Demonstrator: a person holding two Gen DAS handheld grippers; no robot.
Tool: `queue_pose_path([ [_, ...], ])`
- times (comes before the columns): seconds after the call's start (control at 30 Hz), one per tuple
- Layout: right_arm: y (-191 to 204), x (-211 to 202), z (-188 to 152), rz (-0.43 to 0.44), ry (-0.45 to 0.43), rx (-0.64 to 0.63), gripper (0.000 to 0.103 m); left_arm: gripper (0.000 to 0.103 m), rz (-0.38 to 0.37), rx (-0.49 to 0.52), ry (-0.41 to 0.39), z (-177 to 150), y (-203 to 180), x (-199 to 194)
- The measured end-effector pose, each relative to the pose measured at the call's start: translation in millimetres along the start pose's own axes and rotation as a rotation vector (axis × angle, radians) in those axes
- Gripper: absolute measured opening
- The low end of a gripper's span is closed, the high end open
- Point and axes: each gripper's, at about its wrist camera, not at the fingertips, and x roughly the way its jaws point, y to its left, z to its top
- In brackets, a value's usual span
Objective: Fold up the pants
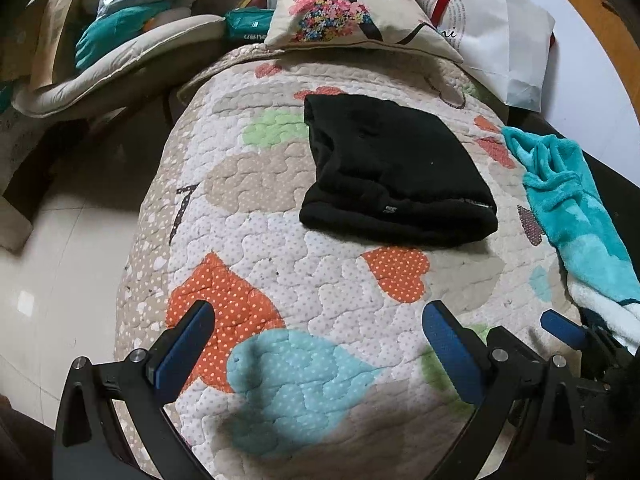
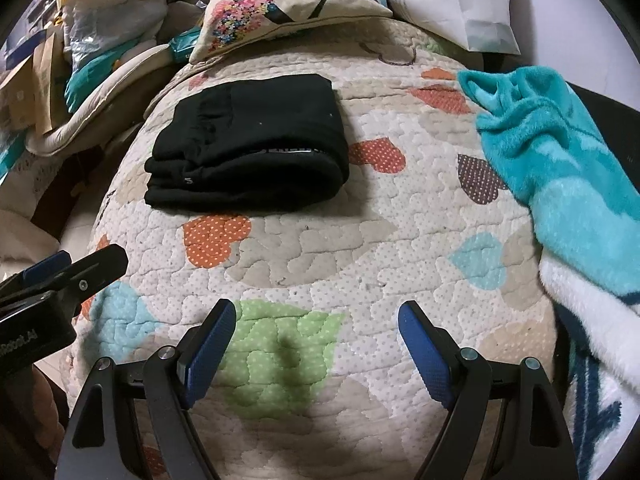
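Note:
The black pants (image 1: 394, 172) lie folded into a compact stack on the heart-patterned quilt (image 1: 288, 264), toward its far end; they also show in the right wrist view (image 2: 252, 144). My left gripper (image 1: 316, 320) is open and empty, held above the near part of the quilt, well short of the pants. My right gripper (image 2: 316, 316) is open and empty too, above a green heart patch. A blue pad of the right gripper shows at the right of the left wrist view (image 1: 560, 326), and the left gripper's side shows at the left of the right wrist view (image 2: 68, 276).
A turquoise and white fleece blanket (image 2: 560, 160) lies along the quilt's right side. A printed cushion (image 1: 344, 12) and a white bag (image 1: 496, 40) sit at the far end. Piled bedding and bags (image 1: 112, 40) stand at the far left, with tiled floor (image 1: 60, 260) beside the bed.

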Motion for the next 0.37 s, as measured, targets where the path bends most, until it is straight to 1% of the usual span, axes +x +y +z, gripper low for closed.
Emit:
queue_pose_path([
  [0.27,0.8,4.3,0.6,0.003,0.007,0.003,0.088,0.103,0.018,-0.036,0.060,-3.9,6.4,11.7],
  [0.37,3.5,8.4,-0.3,0.001,0.015,-0.005,0.088,0.103,0.026,-0.045,0.070,-4.8,8.2,15.7],
])
